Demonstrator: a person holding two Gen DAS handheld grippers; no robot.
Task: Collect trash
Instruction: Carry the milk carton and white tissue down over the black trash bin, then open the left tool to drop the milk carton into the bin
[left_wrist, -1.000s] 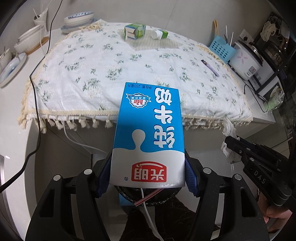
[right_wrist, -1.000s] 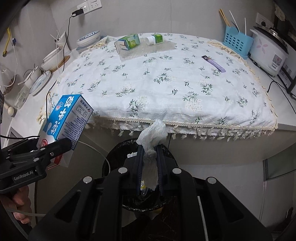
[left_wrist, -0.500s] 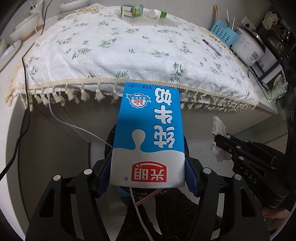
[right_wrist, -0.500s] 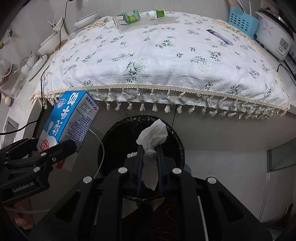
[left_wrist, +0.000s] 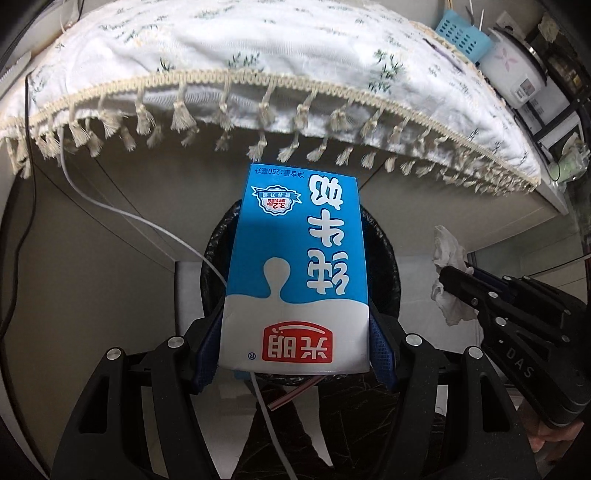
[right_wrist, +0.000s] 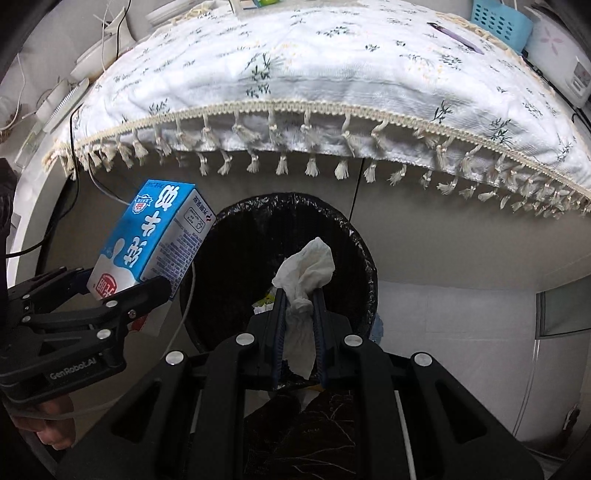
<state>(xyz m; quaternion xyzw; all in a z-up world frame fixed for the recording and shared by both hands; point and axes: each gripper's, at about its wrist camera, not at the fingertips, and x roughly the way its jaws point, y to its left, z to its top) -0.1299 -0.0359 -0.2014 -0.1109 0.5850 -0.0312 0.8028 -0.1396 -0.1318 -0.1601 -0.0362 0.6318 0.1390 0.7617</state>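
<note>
My left gripper (left_wrist: 295, 328) is shut on a blue and white milk carton (left_wrist: 295, 266) and holds it over the black-lined trash bin (left_wrist: 388, 254); carton and gripper also show in the right wrist view (right_wrist: 155, 240). My right gripper (right_wrist: 300, 295) is shut on a crumpled white tissue (right_wrist: 306, 269) above the bin (right_wrist: 354, 236). In the left wrist view the right gripper (left_wrist: 461, 277) and tissue (left_wrist: 448, 258) hover right of the bin. Some trash lies in the bin.
A table with a white floral, tasselled cloth (right_wrist: 332, 74) overhangs the bin. A blue basket (right_wrist: 498, 18) and a rice cooker (left_wrist: 513, 70) stand at its right. Dishes (right_wrist: 99, 51) sit at the left. A white cable (left_wrist: 129, 214) hangs left of the bin.
Both grippers have dropped below the table edge and moved in over the bin, each still holding its item. The tabletop items have slid out of view.
</note>
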